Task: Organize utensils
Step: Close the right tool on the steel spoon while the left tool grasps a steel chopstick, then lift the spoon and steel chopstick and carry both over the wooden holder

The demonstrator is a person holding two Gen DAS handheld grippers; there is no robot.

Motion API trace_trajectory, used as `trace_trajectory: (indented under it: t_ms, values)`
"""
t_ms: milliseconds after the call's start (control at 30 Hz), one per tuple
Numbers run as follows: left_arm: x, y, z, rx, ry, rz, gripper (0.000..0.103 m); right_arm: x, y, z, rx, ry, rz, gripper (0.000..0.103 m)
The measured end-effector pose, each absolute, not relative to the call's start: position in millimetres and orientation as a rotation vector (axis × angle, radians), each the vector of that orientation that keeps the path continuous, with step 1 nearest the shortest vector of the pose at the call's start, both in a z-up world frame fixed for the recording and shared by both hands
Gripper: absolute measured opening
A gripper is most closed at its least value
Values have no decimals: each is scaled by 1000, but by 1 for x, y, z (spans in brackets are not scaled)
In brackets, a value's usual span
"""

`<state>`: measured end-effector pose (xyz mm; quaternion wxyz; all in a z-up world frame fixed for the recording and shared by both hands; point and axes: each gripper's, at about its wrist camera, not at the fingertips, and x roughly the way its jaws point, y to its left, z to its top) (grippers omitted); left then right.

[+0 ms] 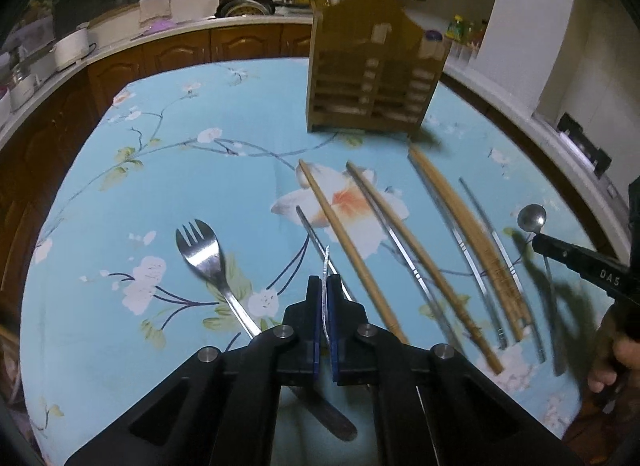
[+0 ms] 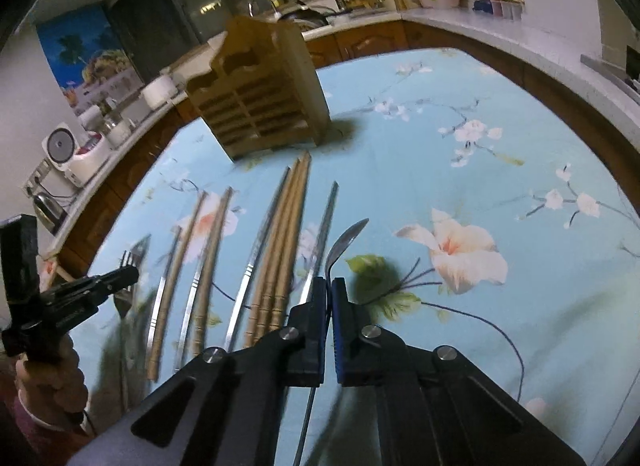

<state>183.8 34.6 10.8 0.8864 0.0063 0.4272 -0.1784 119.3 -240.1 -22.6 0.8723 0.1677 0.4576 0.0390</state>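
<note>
Clearly the biggest risk sits with the wooden utensil holder, standing upright at the far side of the desk: its slatted compartments look narrow, and a long handle brought in at a slant could knock it or miss the slot. I cannot see into the top, so whether anything is already inside I cannot tell.

Next, the row of bamboo chopsticks and metal chopsticks lies close together between the two tools; a swinging handle could scatter them.

Then the grips themselves. The left hand-held gripper is fully closed on a thin metal utensil, pinched edge-on, so it may pivot or slide out. A spork lies just beside it, untouched.

The right hand-held gripper is likewise clamped shut on a small spoon, holding its slim handle with the bowl pointing forward; that thin stem could twist.
</note>
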Motion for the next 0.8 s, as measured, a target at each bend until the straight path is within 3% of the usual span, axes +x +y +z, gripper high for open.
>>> trace_trajectory:
  t_ms: [800]
  values:
    - [165, 64, 103, -103, 665, -347, 1, 143, -249, 67, 353, 724, 134, 2]
